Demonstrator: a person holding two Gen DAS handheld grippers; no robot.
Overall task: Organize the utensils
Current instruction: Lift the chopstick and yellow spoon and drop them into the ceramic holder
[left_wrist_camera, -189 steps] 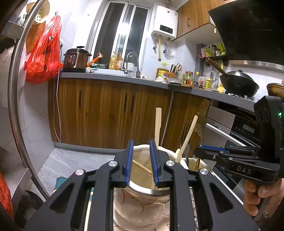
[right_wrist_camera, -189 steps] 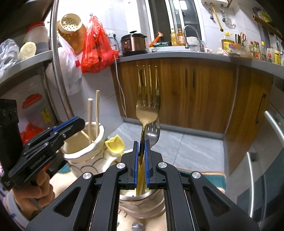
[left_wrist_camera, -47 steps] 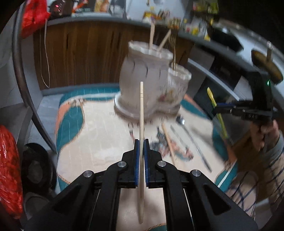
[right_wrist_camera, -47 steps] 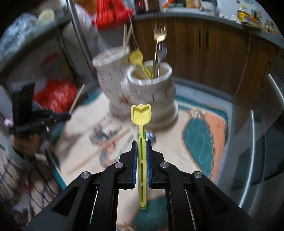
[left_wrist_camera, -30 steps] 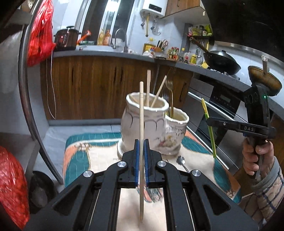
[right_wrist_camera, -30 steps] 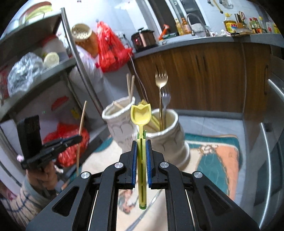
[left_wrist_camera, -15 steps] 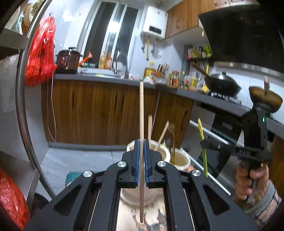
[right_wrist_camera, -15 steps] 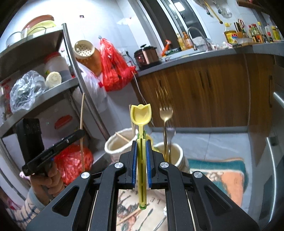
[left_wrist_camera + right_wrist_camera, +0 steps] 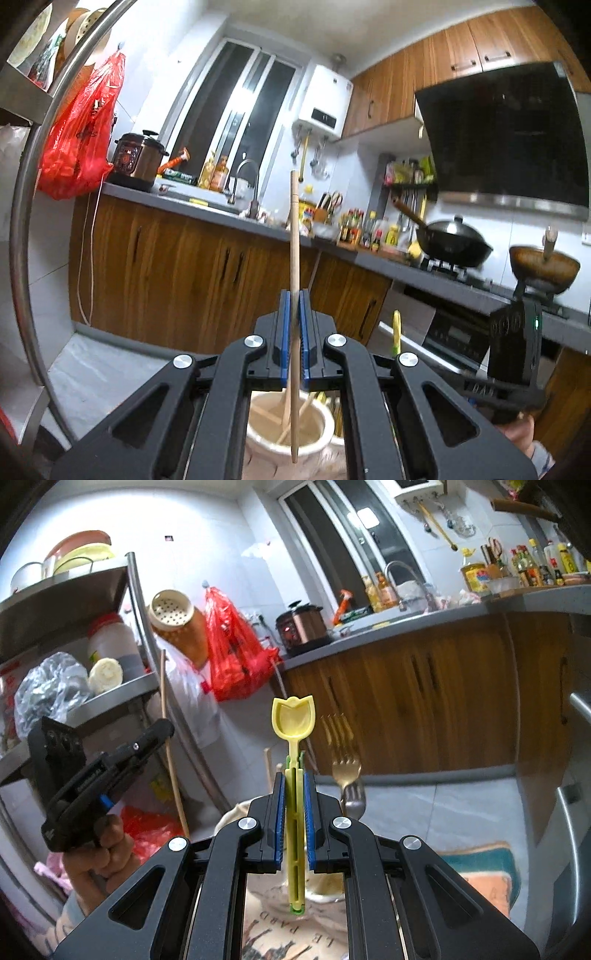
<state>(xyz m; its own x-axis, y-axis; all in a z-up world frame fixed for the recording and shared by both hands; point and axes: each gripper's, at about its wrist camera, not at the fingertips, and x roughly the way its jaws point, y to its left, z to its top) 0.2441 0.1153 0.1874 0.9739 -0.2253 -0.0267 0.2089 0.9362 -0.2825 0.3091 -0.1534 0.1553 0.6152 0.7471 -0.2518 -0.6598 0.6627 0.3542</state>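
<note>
My left gripper (image 9: 294, 295) is shut on a wooden chopstick (image 9: 294, 236) that stands upright. Its lower tip hangs over the mouth of the cream ceramic holder (image 9: 258, 435), which has other chopsticks in it. My right gripper (image 9: 294, 775) is shut on the handle of a yellow tulip-shaped spoon (image 9: 293, 720), bowl end up. Just beyond it, a gold fork (image 9: 345, 771) and a silver fork (image 9: 354, 797) stick up from a second holder (image 9: 325, 888) that is mostly hidden by the fingers. Each view shows the other gripper off to one side, a hand around its grip.
A metal rack (image 9: 74, 587) with jars and bags stands on the left, a red bag (image 9: 79, 147) hanging beside it. Wooden cabinets (image 9: 177, 266) under a grey counter run behind. An oven front (image 9: 450, 332) is on the right. A printed mat (image 9: 273, 938) lies under the holders.
Both grippers have risen and tipped up, so the holders have slid to the bottom of each view. The chopstick's tip now hangs over the left holder's mouth. Both grips are unchanged.
</note>
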